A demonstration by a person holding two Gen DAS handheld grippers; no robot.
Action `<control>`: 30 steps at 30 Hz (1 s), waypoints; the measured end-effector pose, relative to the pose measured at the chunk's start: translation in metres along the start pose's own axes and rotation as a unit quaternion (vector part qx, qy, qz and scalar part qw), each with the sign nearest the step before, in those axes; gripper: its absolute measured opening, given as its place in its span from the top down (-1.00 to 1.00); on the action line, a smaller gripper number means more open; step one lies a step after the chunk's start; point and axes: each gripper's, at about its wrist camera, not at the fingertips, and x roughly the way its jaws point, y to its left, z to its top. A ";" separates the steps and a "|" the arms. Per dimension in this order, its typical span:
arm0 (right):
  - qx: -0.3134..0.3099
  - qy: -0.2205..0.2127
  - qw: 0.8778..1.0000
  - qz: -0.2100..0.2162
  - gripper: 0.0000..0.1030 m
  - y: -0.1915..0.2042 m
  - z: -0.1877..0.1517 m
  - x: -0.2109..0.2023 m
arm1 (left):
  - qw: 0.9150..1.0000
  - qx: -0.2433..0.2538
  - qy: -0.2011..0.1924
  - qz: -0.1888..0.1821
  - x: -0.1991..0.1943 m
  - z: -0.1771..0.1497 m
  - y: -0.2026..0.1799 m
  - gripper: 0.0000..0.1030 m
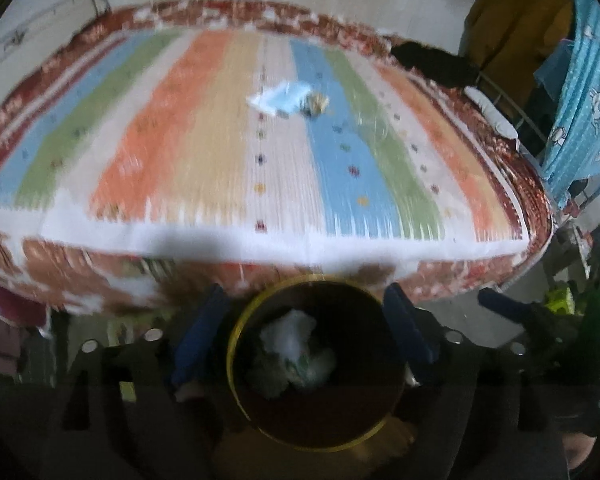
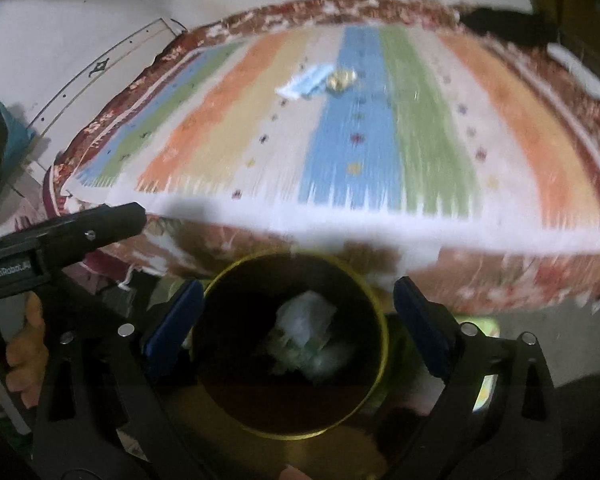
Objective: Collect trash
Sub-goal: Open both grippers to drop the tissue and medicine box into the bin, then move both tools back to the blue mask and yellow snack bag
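A dark round bin with a yellow rim (image 1: 231, 360) (image 2: 384, 340) stands on the floor at the foot of a bed. Crumpled white and greenish trash (image 1: 294, 354) (image 2: 306, 330) lies inside it. My left gripper (image 1: 304, 294) hangs open above the bin with nothing between its blue pads. My right gripper (image 2: 298, 286) is open over the same bin, also with nothing in it. On the striped blanket (image 1: 220, 140) (image 2: 428, 128), far from both grippers, lie a blue-and-white wrapper (image 1: 280, 98) (image 2: 306, 80) and a small gold wrapper (image 1: 317, 103) (image 2: 340, 78).
In the right wrist view the left gripper's black body (image 2: 80, 232) and a hand (image 2: 24, 344) are at the left. A black item (image 1: 432, 60) lies at the bed's far right corner. A blue patterned cloth (image 1: 588, 92) hangs at the right.
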 end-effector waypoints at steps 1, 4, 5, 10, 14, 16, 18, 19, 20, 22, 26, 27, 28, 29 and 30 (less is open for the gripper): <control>-0.002 -0.004 1.000 0.000 -0.79 -0.001 0.002 -0.001 | 1.000 0.005 -0.015 0.002 -0.004 0.003 -0.001 -0.72; -0.008 -0.013 1.000 0.006 -0.83 -0.002 0.013 -0.005 | 0.998 0.016 -0.061 0.010 -0.021 0.012 -0.004 -0.89; -0.010 -0.017 1.000 0.007 -0.83 -0.002 0.015 -0.006 | 0.997 0.018 -0.079 0.012 -0.027 0.015 -0.004 -0.89; -0.019 -0.041 0.999 0.007 -0.83 -0.005 0.037 -0.015 | 0.995 0.021 -0.098 0.024 -0.031 0.035 -0.001 -0.89; -0.018 -0.065 0.998 0.004 -0.83 -0.008 0.062 -0.018 | 0.991 0.037 -0.124 0.034 -0.037 0.054 -0.003 -0.89; -0.015 -0.075 0.997 0.007 -0.83 -0.011 0.075 -0.018 | 0.991 0.039 -0.126 0.030 -0.036 0.067 -0.003 -0.89; -0.009 -0.080 0.997 0.009 -0.83 -0.014 0.083 -0.018 | 0.991 0.040 -0.124 0.023 -0.033 0.076 -0.004 -0.89; -0.008 -0.081 0.997 0.008 -0.83 -0.015 0.088 -0.017 | 0.991 0.041 -0.123 0.022 -0.031 0.081 -0.003 -0.89; -0.009 -0.083 0.996 0.007 -0.83 -0.016 0.093 -0.016 | 0.991 0.041 -0.122 0.022 -0.029 0.086 -0.003 -0.89; -0.015 -0.086 0.996 0.003 -0.83 -0.016 0.102 -0.014 | 0.992 0.042 -0.116 0.024 -0.023 0.097 -0.002 -0.89; -0.022 -0.095 0.995 -0.011 -0.83 -0.019 0.120 -0.010 | 0.994 0.041 -0.095 0.029 -0.009 0.116 -0.001 -0.89; -0.022 -0.095 0.995 -0.012 -0.83 -0.020 0.124 -0.009 | 0.995 0.041 -0.091 0.027 -0.006 0.119 0.000 -0.89; -0.021 -0.095 0.995 -0.013 -0.83 -0.022 0.127 -0.007 | 0.995 0.040 -0.089 0.027 -0.005 0.121 0.001 -0.89; -0.018 -0.095 0.995 -0.011 -0.83 -0.024 0.131 -0.005 | 0.995 0.039 -0.088 0.027 -0.003 0.124 0.002 -0.89; -0.014 -0.094 0.995 -0.009 -0.83 -0.026 0.135 -0.002 | 0.995 0.038 -0.084 0.027 0.000 0.127 0.002 -0.89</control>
